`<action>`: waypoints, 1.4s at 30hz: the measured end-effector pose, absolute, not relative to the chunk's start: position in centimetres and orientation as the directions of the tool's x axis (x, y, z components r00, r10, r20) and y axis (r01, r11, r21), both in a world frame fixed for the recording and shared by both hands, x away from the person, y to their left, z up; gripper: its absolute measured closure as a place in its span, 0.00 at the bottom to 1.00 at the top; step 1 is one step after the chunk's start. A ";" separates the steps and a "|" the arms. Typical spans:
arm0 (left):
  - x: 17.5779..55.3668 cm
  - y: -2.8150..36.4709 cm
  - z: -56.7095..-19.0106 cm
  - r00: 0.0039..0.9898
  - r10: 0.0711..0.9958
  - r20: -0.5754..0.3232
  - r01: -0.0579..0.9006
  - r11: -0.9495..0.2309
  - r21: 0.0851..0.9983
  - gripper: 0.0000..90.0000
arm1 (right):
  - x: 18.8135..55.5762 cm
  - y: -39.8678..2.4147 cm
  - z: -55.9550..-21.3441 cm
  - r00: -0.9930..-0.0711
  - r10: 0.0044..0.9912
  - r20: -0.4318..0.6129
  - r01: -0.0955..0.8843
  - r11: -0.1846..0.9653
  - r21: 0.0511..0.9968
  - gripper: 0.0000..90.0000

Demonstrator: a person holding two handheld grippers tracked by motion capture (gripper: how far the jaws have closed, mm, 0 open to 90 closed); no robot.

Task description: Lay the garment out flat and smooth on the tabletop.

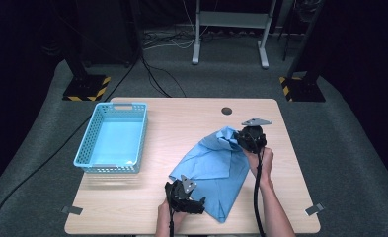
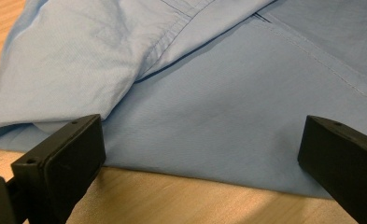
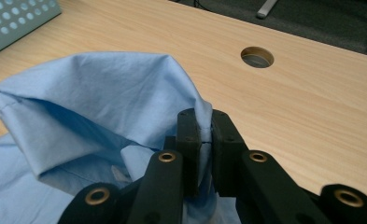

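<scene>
A light blue shirt (image 1: 216, 165) lies partly folded on the right half of the wooden table (image 1: 181, 118). My right gripper (image 1: 242, 139) is shut on the shirt's far edge and holds that fold of cloth (image 3: 125, 93) lifted off the table. The cloth is pinched between its two black pads (image 3: 190, 135). My left gripper (image 1: 201, 206) rests at the shirt's near-left edge, jaws wide open. In the left gripper view the shirt (image 2: 218, 102) lies flat on the wood just beyond the gripper's (image 2: 204, 158) open jaws, and nothing is between them.
A light blue plastic basket (image 1: 112, 138) stands on the left half of the table. A round cable hole (image 1: 226, 110) sits near the far edge. Tape tabs mark the near corners (image 1: 72, 210). A white desk frame (image 1: 231, 29) stands on the carpet beyond.
</scene>
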State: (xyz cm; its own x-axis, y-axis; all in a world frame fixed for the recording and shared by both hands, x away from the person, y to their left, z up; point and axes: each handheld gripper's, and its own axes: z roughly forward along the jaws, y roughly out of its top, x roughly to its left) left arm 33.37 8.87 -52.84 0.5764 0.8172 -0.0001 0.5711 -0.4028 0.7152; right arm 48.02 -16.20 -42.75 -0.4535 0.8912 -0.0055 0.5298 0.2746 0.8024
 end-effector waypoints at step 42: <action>33.3 8.9 -52.8 0.581 0.814 0.002 0.568 -0.407 0.715 0.00 | 44.3 -17.7 -49.8 -0.447 0.893 0.052 0.658 0.288 0.696 0.03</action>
